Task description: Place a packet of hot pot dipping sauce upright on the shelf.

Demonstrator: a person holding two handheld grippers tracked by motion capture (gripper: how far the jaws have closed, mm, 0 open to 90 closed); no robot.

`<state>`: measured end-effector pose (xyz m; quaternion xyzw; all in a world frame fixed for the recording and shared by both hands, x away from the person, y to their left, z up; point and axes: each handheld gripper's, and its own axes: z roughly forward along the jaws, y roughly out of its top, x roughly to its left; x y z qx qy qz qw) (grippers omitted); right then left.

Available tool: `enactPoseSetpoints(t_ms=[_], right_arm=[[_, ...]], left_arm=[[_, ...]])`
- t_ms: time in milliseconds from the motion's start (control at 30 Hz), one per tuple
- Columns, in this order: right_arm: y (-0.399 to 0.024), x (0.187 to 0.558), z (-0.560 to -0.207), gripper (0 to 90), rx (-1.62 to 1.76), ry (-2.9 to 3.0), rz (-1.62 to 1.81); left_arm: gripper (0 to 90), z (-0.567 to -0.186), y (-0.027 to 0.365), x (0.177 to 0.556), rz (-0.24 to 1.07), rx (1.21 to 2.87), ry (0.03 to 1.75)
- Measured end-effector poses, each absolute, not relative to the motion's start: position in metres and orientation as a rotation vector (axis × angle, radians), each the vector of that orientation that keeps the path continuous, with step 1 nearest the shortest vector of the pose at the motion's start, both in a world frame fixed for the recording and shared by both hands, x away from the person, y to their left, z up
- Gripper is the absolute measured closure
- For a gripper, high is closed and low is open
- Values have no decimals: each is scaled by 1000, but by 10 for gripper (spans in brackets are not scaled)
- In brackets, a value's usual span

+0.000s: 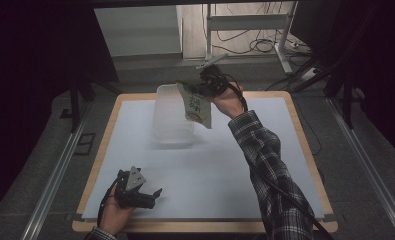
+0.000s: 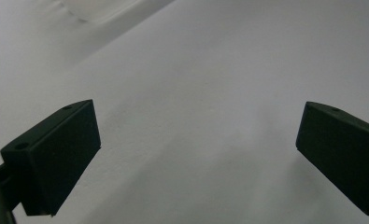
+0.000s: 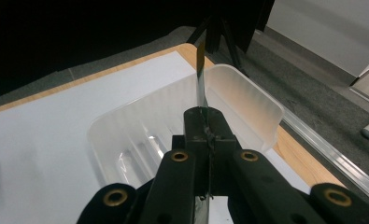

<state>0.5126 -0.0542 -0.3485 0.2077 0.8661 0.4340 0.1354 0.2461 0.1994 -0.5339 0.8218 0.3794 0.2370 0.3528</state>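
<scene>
Translucent plastic forms the bin [image 1: 172,116] at the table's far middle, and a snack packet [image 1: 196,105] is held above its right rim, pinched by its top edge in the fully closed right gripper [image 1: 201,86]. The left gripper [image 1: 152,194] is parked near-left, wide open and empty. If released now, the dangling packet could land outside the rim.

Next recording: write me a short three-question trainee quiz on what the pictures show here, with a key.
1. True or false: the right tool is shut on the snack packet.
2. Where does the packet hang? A) above the clear plastic tub B) flat on the white mat C) off the table
3. How do the left tool's jaws stand, and what is between them?

Key: 1 true. 2 A. 3 Open, with nothing between them.
</scene>
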Motion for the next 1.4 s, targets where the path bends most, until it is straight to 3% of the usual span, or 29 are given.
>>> enactPoseSetpoints(t_ms=[1400], right_arm=[[31, 526, -360, 890, 500, 2494, 1298]], left_arm=[[0, -534, 199, 245, 608, 2126, 973]])
